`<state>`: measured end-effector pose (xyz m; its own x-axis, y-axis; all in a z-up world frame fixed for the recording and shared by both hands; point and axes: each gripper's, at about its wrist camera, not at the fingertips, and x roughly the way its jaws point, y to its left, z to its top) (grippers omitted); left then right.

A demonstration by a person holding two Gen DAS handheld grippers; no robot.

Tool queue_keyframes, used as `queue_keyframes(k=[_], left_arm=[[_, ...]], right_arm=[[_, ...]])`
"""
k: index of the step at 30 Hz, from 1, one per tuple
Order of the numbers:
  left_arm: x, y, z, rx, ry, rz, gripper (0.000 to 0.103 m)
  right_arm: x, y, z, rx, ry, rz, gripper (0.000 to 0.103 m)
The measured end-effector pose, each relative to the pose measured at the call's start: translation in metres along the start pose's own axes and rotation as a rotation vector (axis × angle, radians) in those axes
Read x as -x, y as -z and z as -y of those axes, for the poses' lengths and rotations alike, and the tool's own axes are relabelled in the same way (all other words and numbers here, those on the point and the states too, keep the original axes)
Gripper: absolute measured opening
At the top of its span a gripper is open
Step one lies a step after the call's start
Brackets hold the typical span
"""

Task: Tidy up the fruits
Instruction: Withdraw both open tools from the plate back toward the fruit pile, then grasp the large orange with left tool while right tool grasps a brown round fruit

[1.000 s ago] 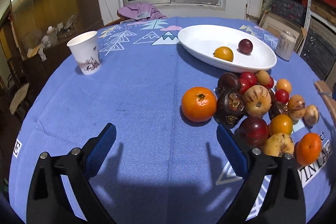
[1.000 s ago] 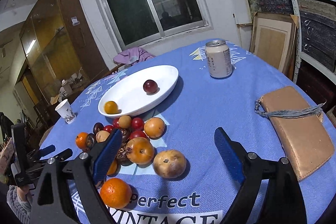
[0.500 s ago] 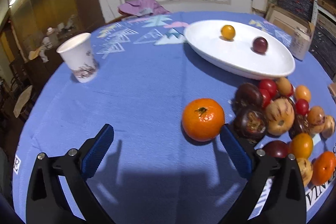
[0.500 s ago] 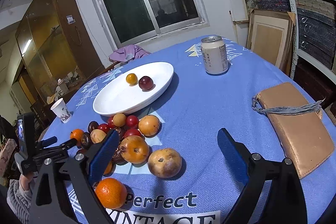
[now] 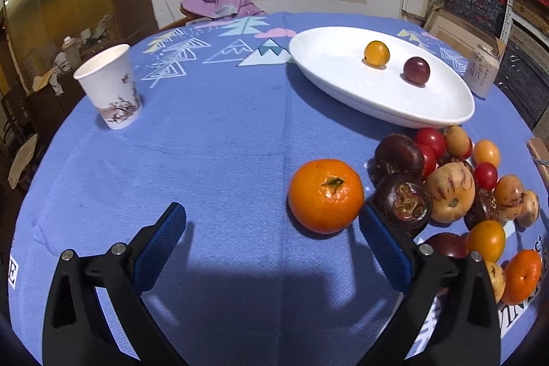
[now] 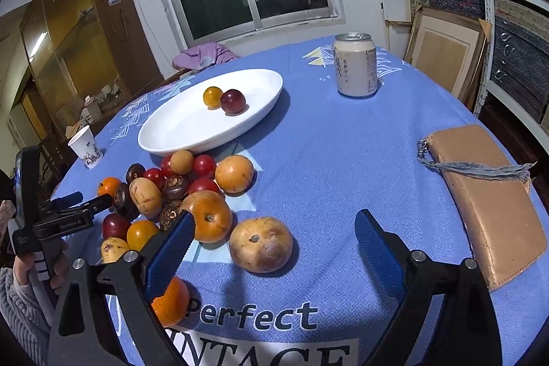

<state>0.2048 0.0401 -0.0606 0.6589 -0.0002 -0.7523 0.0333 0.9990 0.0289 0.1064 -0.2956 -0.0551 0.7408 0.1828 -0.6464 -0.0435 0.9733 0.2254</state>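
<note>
Nearest to me, my left claw (image 5: 271,230) stands wide apart and empty, low over the blue woven tabletop (image 5: 212,139). Just ahead, toward its right finger, sits the round orange tangerine (image 5: 325,195), nearly touching that pad, so I judge the left hand nearer to it. My right claw (image 6: 274,239) also gapes, holding nothing, a brownish round fruit (image 6: 260,244) before it. Farther off lies the white oval dish (image 5: 446,114) with two small fruits.

Glossy white dish (image 5: 429,112), woven blue tablecloth (image 5: 212,153), paper cup (image 5: 109,88)
</note>
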Motion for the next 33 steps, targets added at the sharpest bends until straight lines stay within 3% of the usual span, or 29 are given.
queue_keyframes(k=[9, 11, 15, 27, 29, 33], left_arm=[[-0.023, -0.004, -0.004, 0.050, 0.052, -0.093, 0.099], [-0.023, -0.004, -0.004, 0.043, 0.044, -0.092, 0.099], [-0.024, -0.004, -0.005, 0.045, 0.046, -0.095, 0.099], [-0.020, -0.007, -0.002, 0.023, 0.029, -0.060, 0.098], [-0.012, -0.008, 0.002, -0.004, 0.025, -0.017, 0.080], [-0.009, -0.006, 0.013, -0.064, 0.055, -0.013, 0.059]], right_arm=[[-0.012, 0.005, -0.003, 0.029, 0.000, -0.065, 0.085], [-0.013, 0.006, -0.004, 0.036, 0.013, -0.073, 0.083], [-0.018, 0.008, -0.005, 0.057, 0.037, -0.099, 0.065], [-0.025, 0.011, -0.016, 0.128, 0.056, -0.147, 0.053], [-0.026, 0.011, -0.017, 0.134, 0.051, -0.152, 0.047], [-0.025, 0.012, -0.019, 0.145, 0.053, -0.152, 0.046]])
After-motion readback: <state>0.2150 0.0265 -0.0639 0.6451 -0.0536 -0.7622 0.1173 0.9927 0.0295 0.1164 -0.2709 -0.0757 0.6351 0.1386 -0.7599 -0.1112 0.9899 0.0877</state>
